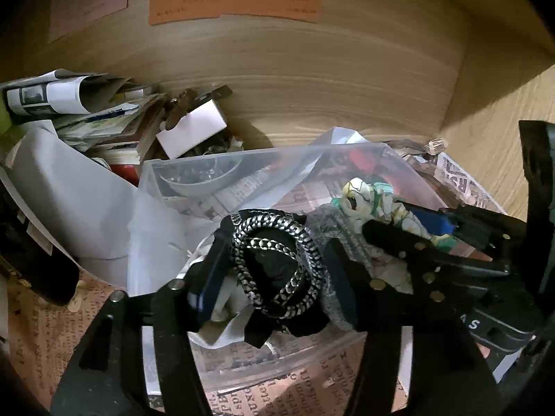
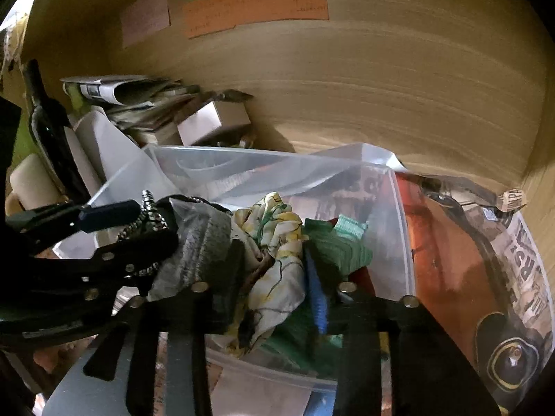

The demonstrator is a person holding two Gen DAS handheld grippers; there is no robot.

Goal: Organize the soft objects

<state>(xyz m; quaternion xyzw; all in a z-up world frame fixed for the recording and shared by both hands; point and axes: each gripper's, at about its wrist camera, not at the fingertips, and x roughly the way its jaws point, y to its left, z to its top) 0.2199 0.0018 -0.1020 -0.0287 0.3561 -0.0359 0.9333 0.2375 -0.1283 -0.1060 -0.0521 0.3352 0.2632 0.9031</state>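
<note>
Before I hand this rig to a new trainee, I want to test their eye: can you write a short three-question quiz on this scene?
1. True or false: the left tongs hold a black item wrapped in a black-and-white braided cord.
2. What do the right tongs grip? A) a red sock B) a floral cream, yellow and green cloth C) a bottle
3. Fill in: both tongs hang over a clear plastic ___.

Key
1. True.
2. B, the floral cloth.
3. Bin: the clear plastic bin holds other soft things, including a green knit piece.
</note>
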